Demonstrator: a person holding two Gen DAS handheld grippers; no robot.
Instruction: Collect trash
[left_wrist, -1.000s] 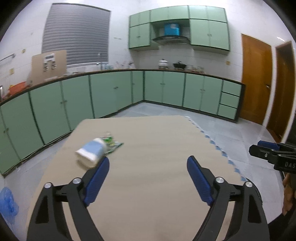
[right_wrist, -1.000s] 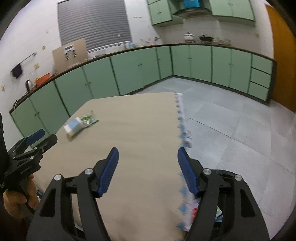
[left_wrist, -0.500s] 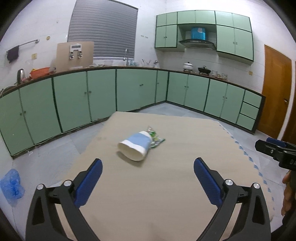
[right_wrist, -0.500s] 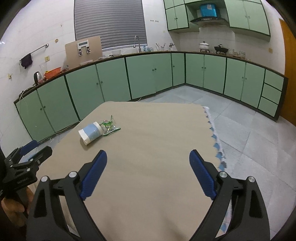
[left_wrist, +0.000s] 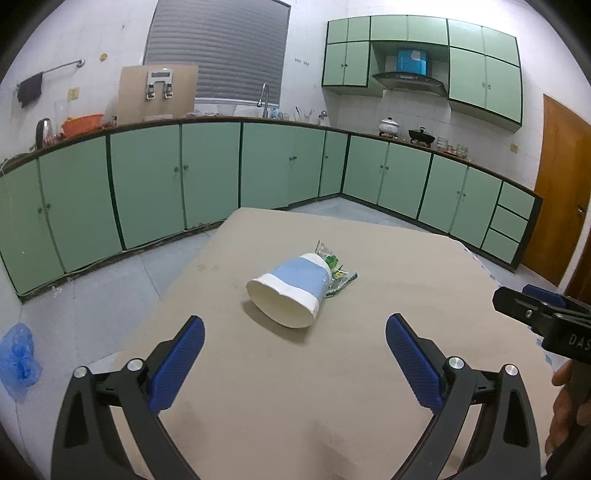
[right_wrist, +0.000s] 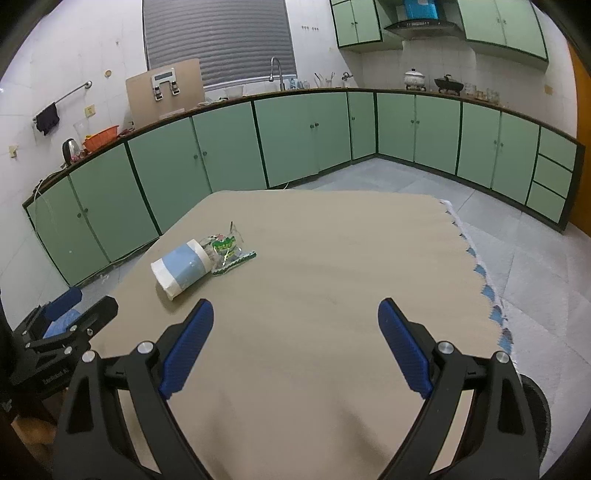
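A white and light-blue paper cup (left_wrist: 291, 291) lies on its side on the beige table (left_wrist: 295, 387), mouth toward me. A crumpled green and clear wrapper (left_wrist: 338, 273) lies against its far end. My left gripper (left_wrist: 294, 324) is open, its blue pads just short of the cup, nothing between them. In the right wrist view the cup (right_wrist: 181, 269) and wrapper (right_wrist: 227, 251) lie to the far left of my right gripper (right_wrist: 295, 305), which is open and empty over the bare table (right_wrist: 332, 240). Each gripper shows at the edge of the other's view: the right gripper (left_wrist: 535, 314), the left gripper (right_wrist: 62, 325).
Green base cabinets (left_wrist: 147, 184) run along the walls beyond a grey tiled floor. A blue plastic bag (left_wrist: 18, 354) lies on the floor at the left. A wooden door (left_wrist: 557, 192) is at the right. The tablecloth's fringed edge (right_wrist: 480, 273) hangs on the right side.
Both grippers have opened wider and moved in over the table. The cup has come from the left of the left wrist view to its centre and looks larger and nearer.
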